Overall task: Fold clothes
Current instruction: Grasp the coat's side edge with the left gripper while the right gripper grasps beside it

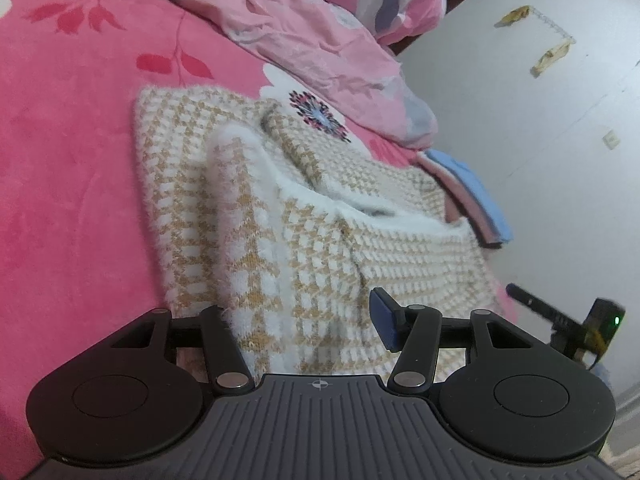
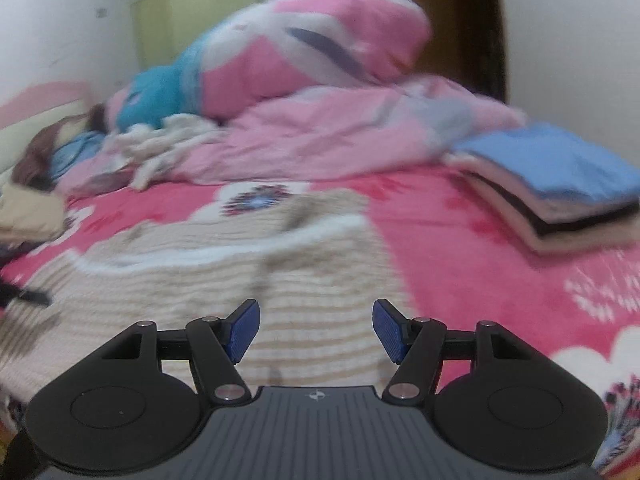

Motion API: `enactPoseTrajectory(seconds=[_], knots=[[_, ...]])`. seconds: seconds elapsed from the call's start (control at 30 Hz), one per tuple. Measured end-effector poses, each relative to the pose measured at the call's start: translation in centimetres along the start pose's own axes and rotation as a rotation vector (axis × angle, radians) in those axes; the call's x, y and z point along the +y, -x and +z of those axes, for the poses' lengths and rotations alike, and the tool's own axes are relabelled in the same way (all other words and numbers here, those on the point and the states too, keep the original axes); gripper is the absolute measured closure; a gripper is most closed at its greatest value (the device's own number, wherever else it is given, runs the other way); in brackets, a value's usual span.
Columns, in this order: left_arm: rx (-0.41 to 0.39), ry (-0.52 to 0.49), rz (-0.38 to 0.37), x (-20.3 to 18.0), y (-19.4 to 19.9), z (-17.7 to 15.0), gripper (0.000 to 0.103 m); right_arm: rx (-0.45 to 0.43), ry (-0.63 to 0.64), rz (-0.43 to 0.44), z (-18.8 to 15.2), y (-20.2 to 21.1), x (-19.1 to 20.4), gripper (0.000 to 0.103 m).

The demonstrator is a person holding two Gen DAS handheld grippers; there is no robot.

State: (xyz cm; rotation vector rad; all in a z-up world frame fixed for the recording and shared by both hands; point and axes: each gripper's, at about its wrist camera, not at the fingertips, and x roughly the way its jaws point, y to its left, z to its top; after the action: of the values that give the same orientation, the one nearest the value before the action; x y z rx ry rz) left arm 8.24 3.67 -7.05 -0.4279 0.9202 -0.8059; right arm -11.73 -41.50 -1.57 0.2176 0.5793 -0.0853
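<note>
A fuzzy beige-and-white houndstooth sweater [image 1: 280, 208] lies spread on the pink floral bedsheet [image 1: 60, 160], with a sleeve folded across its body. My left gripper [image 1: 300, 312] is at the sweater's near edge. Its jaws stand apart, a white fluffy edge drapes over and hides the left finger, and the blue right pad [image 1: 384, 320] is bare. In the blurred right wrist view, my right gripper [image 2: 316, 320] hovers open above the sweater [image 2: 200, 280], with nothing between its blue pads.
A stack of folded clothes with a blue top [image 2: 560, 192] [image 1: 472, 200] sits at the bed's right side. A crumpled pink quilt [image 2: 340, 140] [image 1: 320, 40] and loose garments fill the back. A black device with a green light [image 1: 600, 320] is beyond the bed's edge.
</note>
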Motion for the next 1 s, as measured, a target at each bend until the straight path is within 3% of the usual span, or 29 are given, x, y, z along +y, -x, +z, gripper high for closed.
enactPoseTrajectory(seconds=[0.13, 0.27, 0.4, 0.53, 0.67, 0.9, 0.93, 1.0], knots=[[-0.014, -0.077, 0.107, -2.2, 0.3, -0.3, 0.051, 0.046, -0.127, 0.122, 0.9, -2.9, -4.2, 0.04], [-0.024, -0.155, 0.177, -4.2, 0.7, -0.7, 0.051, 0.096, -0.118, 0.226, 1.2, -5.3, -5.5, 0.049], [-0.048, -0.206, 0.205, -5.7, 1.4, -0.9, 0.051, 0.082, -0.117, 0.336, 1.4, -5.9, -6.4, 0.07], [-0.074, -0.242, 0.199, -6.8, 1.8, -1.0, 0.051, 0.051, -0.125, 0.424, 1.2, -5.4, -6.8, 0.076], [-0.073, -0.247, 0.203, -6.8, 0.6, -0.8, 0.051, 0.066, -0.147, 0.442, 1.0, -6.2, -6.9, 0.076], [-0.077, -0.103, 0.151, -4.2, -1.5, 1.6, 0.051, 0.118, -0.204, 0.432, 2.2, -8.6, -7.5, 0.076], [-0.075, -0.087, 0.15, -3.9, -1.8, 1.8, 0.052, 0.127, -0.199, 0.427, 2.4, -8.8, -7.4, 0.076], [-0.071, -0.056, 0.148, -3.4, -2.3, 2.1, 0.065, 0.134, -0.183, 0.414, 2.9, -9.0, -6.8, 0.082]])
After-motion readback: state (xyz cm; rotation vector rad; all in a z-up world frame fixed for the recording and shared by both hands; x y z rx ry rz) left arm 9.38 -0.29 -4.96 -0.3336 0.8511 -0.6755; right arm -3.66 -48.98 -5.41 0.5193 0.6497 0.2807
